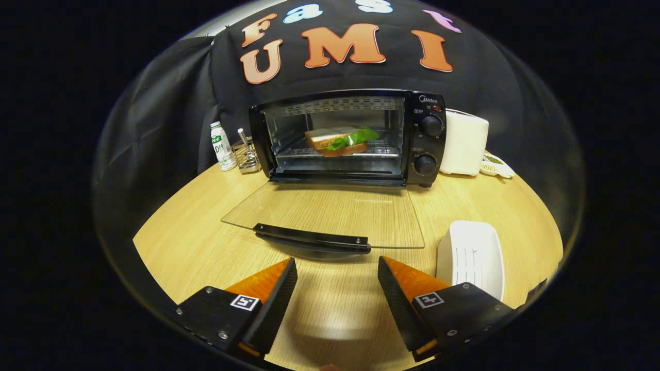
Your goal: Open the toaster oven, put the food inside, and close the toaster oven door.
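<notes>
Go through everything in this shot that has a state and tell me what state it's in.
Toaster oven: open, upright on the table.
Glass door: folded fully down, flat.
Sandwich: inside, on the rack.
Gripper: open, empty, just short of the door handle.
White tray: empty.
Bottle: upright, capped.

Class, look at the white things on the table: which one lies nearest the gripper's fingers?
The ribbed white tray, just beside the open gripper's right finger. The white box and white bottle stand back by the toaster oven.
</notes>
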`<action>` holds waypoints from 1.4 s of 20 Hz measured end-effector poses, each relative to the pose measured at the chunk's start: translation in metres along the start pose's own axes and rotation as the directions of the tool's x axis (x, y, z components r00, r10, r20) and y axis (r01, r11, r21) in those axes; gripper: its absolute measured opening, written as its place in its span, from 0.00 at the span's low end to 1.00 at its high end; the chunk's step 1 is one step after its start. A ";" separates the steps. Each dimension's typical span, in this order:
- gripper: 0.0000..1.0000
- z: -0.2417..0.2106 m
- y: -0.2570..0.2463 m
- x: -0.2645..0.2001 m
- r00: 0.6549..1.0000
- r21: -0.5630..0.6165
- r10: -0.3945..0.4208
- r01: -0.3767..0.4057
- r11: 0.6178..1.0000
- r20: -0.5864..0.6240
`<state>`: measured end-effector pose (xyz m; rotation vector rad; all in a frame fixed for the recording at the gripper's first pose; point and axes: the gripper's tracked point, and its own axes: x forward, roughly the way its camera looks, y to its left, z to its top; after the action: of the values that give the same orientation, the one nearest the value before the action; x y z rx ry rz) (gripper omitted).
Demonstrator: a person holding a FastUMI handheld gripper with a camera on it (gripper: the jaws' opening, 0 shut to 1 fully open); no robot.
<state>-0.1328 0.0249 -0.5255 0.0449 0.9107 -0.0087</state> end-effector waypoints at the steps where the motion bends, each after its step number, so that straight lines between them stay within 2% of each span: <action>1: 0.94 -0.002 0.003 0.004 1.000 0.002 0.007 -0.006 1.000 -0.009; 8: 0.94 -0.004 0.018 0.028 0.998 -0.034 0.006 -0.008 0.999 -0.059; 13: 0.95 0.014 0.026 0.037 0.999 -0.019 0.017 -0.017 1.000 -0.038; 16: 0.94 0.035 0.025 0.038 1.000 -0.001 0.014 -0.014 1.000 -0.002; 20: 0.94 0.080 0.015 0.036 0.996 -0.001 -0.027 0.027 1.000 0.088; 28: 0.94 0.172 0.007 0.034 0.964 0.020 -0.065 0.062 0.998 0.256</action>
<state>0.0242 0.0245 -0.4463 0.0244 0.6523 -0.0785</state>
